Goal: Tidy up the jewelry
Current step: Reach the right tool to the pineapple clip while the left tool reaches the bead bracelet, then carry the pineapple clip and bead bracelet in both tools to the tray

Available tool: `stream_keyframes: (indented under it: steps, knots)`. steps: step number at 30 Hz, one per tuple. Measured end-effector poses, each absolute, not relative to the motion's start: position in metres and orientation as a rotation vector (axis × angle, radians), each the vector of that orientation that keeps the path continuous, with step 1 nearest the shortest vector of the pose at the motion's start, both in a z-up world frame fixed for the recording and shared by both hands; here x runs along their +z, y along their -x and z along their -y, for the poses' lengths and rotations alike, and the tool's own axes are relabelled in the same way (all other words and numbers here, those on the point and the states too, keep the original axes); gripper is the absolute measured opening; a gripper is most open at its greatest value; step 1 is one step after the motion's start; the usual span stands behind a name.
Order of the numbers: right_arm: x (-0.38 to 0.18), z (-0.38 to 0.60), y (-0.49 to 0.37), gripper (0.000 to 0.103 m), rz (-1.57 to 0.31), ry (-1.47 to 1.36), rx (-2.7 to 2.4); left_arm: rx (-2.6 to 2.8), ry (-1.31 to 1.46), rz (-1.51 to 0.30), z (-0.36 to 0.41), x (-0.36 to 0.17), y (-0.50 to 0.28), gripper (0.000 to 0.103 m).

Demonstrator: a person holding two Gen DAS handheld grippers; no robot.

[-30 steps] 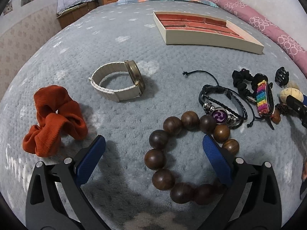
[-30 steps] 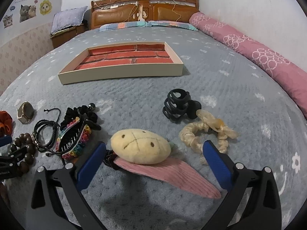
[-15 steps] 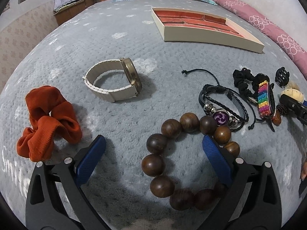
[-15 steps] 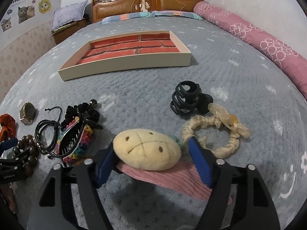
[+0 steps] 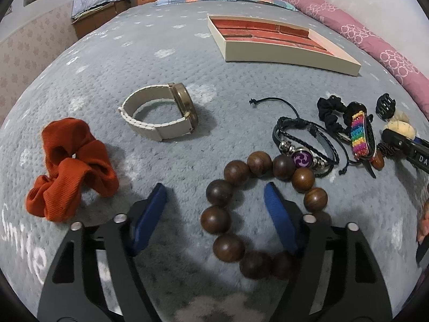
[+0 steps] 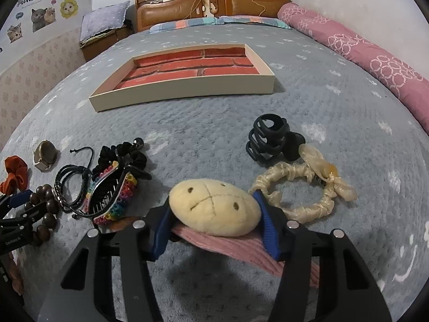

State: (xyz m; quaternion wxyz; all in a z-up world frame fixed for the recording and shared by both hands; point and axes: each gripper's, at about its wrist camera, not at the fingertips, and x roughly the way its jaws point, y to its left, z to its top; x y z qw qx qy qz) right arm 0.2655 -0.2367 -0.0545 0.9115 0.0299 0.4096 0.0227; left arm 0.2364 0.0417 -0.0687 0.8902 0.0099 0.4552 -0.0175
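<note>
Wooden bead bracelet (image 5: 257, 209) partly hidden by closing left gripper (image 5: 214, 196); right gripper (image 6: 213, 209) clamping plush hair tie (image 6: 214, 210).

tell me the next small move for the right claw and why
Probably finish closing. The right claw has just been narrowing around the yellow plush clip; its blue pads flank the plush head, which lies on the blanket. A firm grip should come before lifting it toward the empty brick-lined tray.

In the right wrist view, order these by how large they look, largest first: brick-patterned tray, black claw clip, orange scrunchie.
1. brick-patterned tray
2. black claw clip
3. orange scrunchie

The scrunchie sits at the edge of the fisheye view, so its apparent size is unreliable.
</note>
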Motion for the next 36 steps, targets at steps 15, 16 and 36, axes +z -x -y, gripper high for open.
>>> stream_keyframes:
  steps: [15,16,36]
  knots:
    - [-0.044,0.238,-0.242,0.054,-0.786,-0.042,0.043,-0.056,-0.050,-0.901,-0.041,-0.066,-0.229,0.030]
    - [-0.044,0.238,-0.240,0.054,-0.786,-0.041,0.044,-0.061,-0.041,-0.899,-0.042,-0.065,-0.229,0.026]
    - [-0.033,0.246,-0.223,0.054,-0.760,-0.023,0.043,-0.085,-0.001,-0.839,-0.042,-0.049,-0.221,0.018]
